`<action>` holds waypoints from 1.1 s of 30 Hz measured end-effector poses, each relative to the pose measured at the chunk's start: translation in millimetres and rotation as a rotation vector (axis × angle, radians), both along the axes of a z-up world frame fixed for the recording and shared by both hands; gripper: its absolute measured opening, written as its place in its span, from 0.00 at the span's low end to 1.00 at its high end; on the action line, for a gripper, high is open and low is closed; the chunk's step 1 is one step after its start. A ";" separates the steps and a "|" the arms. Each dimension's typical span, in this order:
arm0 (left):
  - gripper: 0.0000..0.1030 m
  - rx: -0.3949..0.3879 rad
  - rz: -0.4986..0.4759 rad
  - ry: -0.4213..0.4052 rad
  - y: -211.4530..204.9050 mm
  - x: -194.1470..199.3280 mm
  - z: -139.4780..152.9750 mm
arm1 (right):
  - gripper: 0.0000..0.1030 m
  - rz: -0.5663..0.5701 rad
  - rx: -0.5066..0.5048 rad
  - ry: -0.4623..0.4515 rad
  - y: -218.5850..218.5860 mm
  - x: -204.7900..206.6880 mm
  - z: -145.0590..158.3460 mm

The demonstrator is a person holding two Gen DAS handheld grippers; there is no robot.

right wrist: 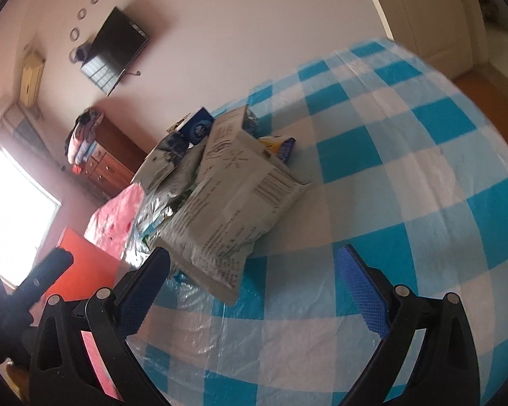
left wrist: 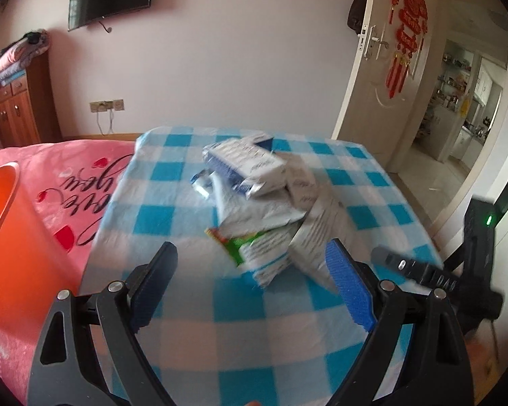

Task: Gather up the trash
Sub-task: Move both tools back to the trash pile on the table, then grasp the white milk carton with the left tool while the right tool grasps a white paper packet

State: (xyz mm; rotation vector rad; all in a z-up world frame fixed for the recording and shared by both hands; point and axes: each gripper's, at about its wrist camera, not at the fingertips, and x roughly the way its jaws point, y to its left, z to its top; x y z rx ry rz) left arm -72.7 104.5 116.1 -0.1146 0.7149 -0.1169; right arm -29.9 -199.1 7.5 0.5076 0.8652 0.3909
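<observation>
A heap of trash (left wrist: pixel 260 196) lies on the blue-and-white checked cloth (left wrist: pixel 199 331): grey-white snack bags, a blue-and-white carton (left wrist: pixel 244 165) on top, and a green-edged wrapper (left wrist: pixel 244 242) at the front. My left gripper (left wrist: pixel 252 264) is open and empty, just short of the heap. My right gripper (right wrist: pixel 254 264) is open and empty; its left finger is beside the big grey bag (right wrist: pixel 230 209). A blue carton (right wrist: pixel 198 128) sits at the heap's far side. A clear plastic sheet (right wrist: pixel 193 331) lies on the cloth below the heap.
An orange bin (left wrist: pixel 13 237) stands at the left on the pink bedspread (left wrist: pixel 67 176); it also shows in the right wrist view (right wrist: pixel 84 264). The right gripper's body (left wrist: pixel 470 270) shows at the right. A wooden dresser (left wrist: pixel 13 108) and an open door (left wrist: pixel 389 67) are behind.
</observation>
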 end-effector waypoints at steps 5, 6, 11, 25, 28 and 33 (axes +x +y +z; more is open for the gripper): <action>0.87 -0.099 0.008 0.059 1.3 45.4 12.0 | 0.95 0.000 0.147 0.049 -11.2 14.4 -5.1; 0.87 -0.114 0.016 0.077 1.7 56.7 12.0 | 0.95 0.007 0.181 0.061 -11.9 17.5 -6.0; 0.87 -0.138 0.067 0.157 4.7 109.8 7.1 | 0.95 0.032 0.271 0.091 -9.0 29.5 -6.1; 0.87 -0.188 0.146 0.324 20.0 187.6 -35.3 | 0.95 0.055 0.302 0.172 5.9 51.8 -17.5; 0.80 -0.207 0.148 0.340 22.5 195.3 -42.9 | 0.95 0.056 0.294 0.173 8.4 53.1 -19.3; 0.75 -0.207 0.144 0.336 22.3 197.2 -45.0 | 0.95 0.057 0.273 0.161 13.3 56.6 -18.8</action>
